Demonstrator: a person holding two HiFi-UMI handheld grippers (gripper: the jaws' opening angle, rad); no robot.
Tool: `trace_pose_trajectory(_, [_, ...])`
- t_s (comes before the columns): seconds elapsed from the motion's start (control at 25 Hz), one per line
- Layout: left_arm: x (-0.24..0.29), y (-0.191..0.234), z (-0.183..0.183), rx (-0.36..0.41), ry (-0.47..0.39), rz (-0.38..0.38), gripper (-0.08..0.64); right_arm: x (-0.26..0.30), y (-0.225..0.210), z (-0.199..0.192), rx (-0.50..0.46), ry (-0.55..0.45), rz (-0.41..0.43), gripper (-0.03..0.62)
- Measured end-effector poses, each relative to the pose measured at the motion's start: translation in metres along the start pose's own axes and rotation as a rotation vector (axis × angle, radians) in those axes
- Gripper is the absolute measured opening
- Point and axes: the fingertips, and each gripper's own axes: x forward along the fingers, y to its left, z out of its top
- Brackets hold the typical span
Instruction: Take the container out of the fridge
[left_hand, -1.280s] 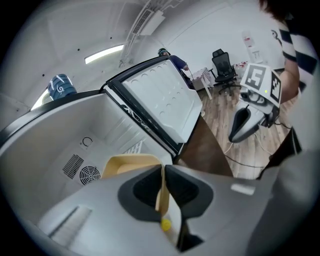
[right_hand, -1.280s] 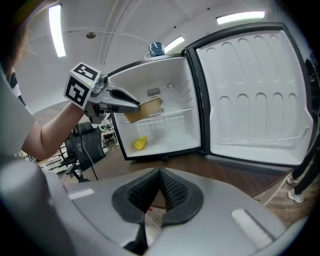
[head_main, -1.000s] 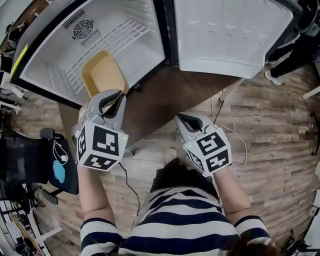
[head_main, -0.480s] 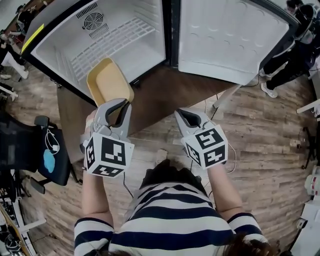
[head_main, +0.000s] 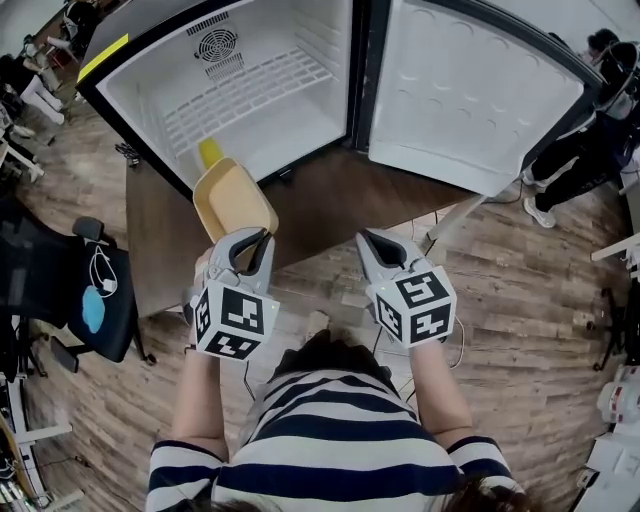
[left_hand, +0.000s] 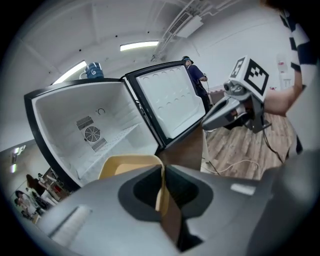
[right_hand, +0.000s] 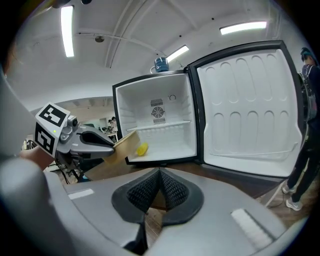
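Fridge (head_main: 150, 95) ahead; container (head_main: 234, 203) lengthwise twd it

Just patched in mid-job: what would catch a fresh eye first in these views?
The tan container stands out, clamped by its rim in the left gripper, just in front of the open fridge and above the brown table. A small yellow object lies on the fridge floor near its front edge. The right gripper hovers to the right, jaws together on nothing.
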Motion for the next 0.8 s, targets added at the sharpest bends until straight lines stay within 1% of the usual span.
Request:
trace_pose_trajectory(0.16, [0.001,-0.011,-0.013,-0.035,0.028,-0.023,0.0,-0.001,0.0,0.001,0.002,-0.003,-0.004,-0.003])
trace_pose_trajectory(0.4, [-0.002,-0.028,-0.031,-0.04,0.072,-0.051,0.0,-0.002,0.001,-0.001,0.009,-0.006,-0.011,-0.005])
trace_pose_trajectory(0.52, [-0.005,-0.032,-0.042,-0.056,0.094,-0.057,0.0,-0.002,0.003,-0.003,0.009,-0.008,-0.01,-0.005])
trace_pose_trajectory(0.8, [-0.008,-0.039,-0.056,-0.094,0.113,-0.072,0.0,-0.002,0.007,-0.003,-0.015,-0.001,-0.016,-0.005])
